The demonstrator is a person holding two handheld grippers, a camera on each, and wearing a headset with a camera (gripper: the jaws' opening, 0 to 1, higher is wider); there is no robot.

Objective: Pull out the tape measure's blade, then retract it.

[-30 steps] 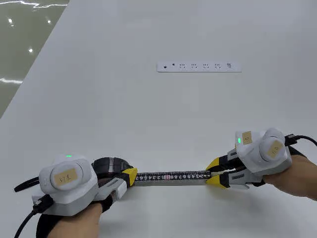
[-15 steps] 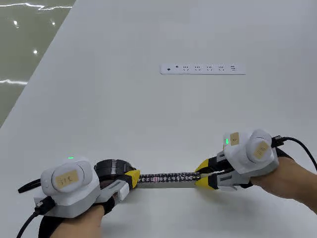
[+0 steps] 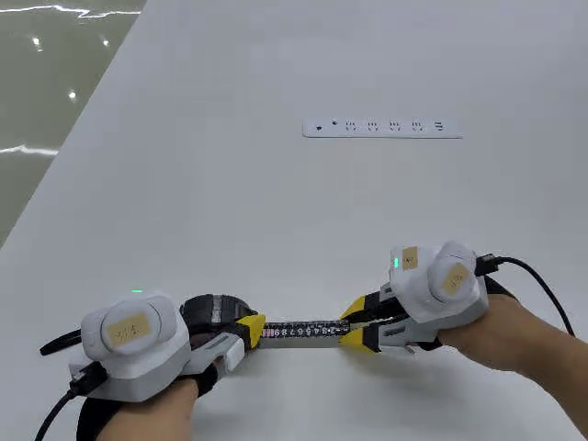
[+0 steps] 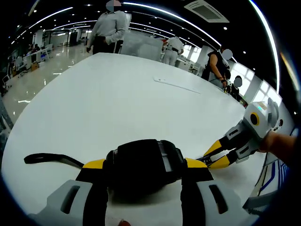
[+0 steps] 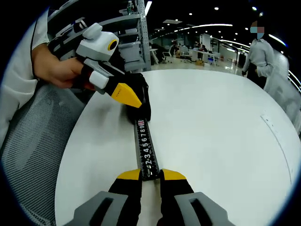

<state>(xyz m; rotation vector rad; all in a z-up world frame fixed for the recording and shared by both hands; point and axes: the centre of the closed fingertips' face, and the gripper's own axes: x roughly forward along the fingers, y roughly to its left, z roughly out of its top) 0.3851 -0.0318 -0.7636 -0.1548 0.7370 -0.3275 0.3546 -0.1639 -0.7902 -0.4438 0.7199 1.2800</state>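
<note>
The black tape measure case (image 3: 213,315) lies low on the white table, held between the yellow-tipped jaws of my left gripper (image 3: 248,329). In the left gripper view the case (image 4: 145,163) sits squeezed between both jaws, its black wrist strap (image 4: 47,159) trailing left. A short stretch of blade (image 3: 301,329) with printed numbers runs right to my right gripper (image 3: 354,323), which is shut on the blade's end. In the right gripper view the blade (image 5: 144,149) leads from my pinched right gripper (image 5: 150,176) up to the case (image 5: 140,94).
A white power strip (image 3: 382,128) lies flat further back on the table (image 3: 276,202). A grey floor borders the table's left edge. A black cable (image 3: 533,280) trails from the right gripper. Several people stand beyond the far edge in the gripper views.
My right gripper has moved left toward the case, holding the blade's end. The exposed blade has grown shorter. The left gripper and case have stayed put.
</note>
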